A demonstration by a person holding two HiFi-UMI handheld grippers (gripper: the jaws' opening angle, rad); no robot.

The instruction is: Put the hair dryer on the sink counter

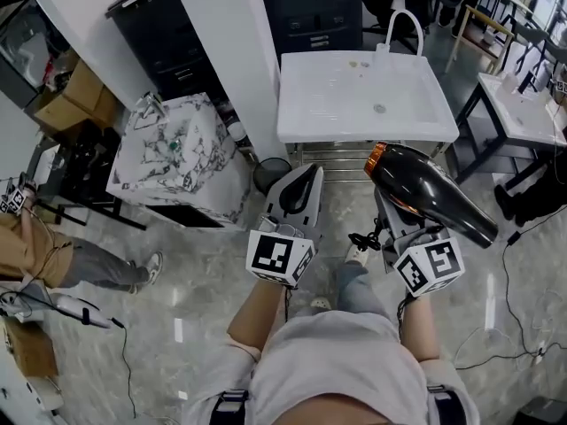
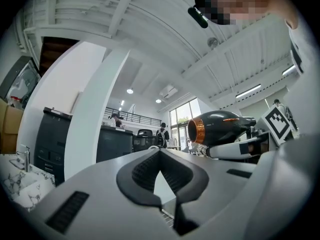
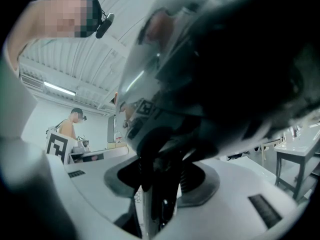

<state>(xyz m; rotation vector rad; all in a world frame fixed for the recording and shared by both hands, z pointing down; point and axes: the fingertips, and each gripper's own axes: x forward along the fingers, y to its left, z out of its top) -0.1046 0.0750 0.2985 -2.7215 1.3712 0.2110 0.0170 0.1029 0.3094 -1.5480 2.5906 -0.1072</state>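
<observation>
Handling, as a judgement: rigid plastic shell, moderate weight, top-heavy over the handle, glossy so probably slippery. Best gripped on the handle, close under the barrel. Avoid pinching the round barrel: roll-out risk. Needs a gentle set-down, laid on its side, away from the basin edge, to stop rolling or a cracked shell.

Looks: glossy black dryer (image 1: 434,189), long tapered barrel, orange ring at the end facing the counter (image 1: 306,122). Clamped in the right gripper (image 1: 400,218), jaws closed on the dark handle, with the barrel above the jaws and angled across. Carried in mid-air over the floor, just short of the white counter, not yet over it.

Left gripper (image 1: 308,177) empty, jaws together at the tips, beside the right one.

Black cable (image 1: 507,277) on the floor at right: possibly the cord, cannot confirm.
</observation>
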